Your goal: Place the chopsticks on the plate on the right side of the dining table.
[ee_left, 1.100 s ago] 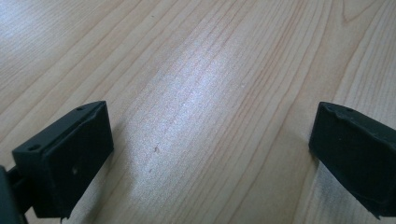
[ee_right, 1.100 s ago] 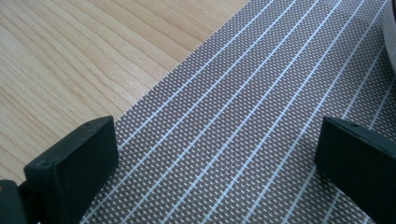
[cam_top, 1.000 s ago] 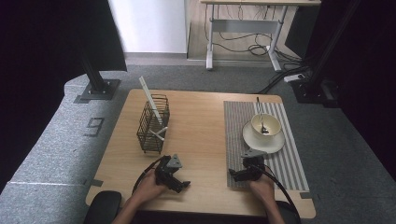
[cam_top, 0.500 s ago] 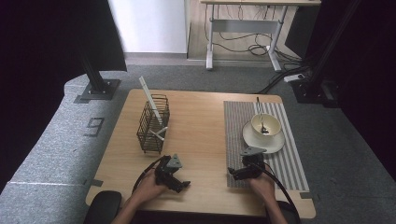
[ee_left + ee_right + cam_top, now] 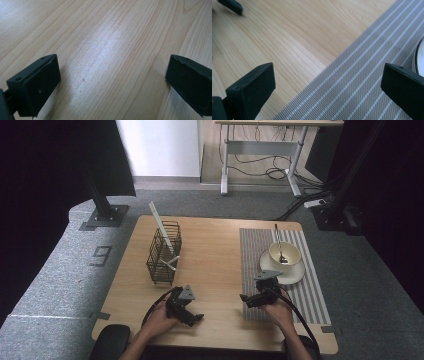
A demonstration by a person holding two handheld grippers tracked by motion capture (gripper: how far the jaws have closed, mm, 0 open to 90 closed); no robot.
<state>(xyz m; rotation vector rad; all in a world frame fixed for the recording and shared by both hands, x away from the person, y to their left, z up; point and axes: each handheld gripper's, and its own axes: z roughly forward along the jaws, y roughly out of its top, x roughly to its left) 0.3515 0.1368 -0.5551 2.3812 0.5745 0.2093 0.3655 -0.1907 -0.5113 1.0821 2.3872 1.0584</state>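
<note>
My left gripper (image 5: 192, 317) rests low over the front of the wooden table (image 5: 215, 255), open, with bare wood between its jaws (image 5: 110, 82). My right gripper (image 5: 247, 299) sits at the left edge of the grey striped placemat (image 5: 310, 295), open too, with nothing held (image 5: 324, 92). A cream cup (image 5: 285, 254) with a spoon (image 5: 277, 240) in it stands on a saucer (image 5: 295, 272) on the mat, just beyond the right gripper. A black wire basket (image 5: 164, 254) holding white sticks (image 5: 161, 225) stands at the table's left.
A person's hands (image 5: 160, 322) come in from the table's front edge. The saucer's rim (image 5: 418, 57) shows at the right edge of the right gripper view. Grey carpet (image 5: 60, 285) surrounds the table. A black stand base (image 5: 104, 215) sits at far left, a desk frame (image 5: 260, 165) behind.
</note>
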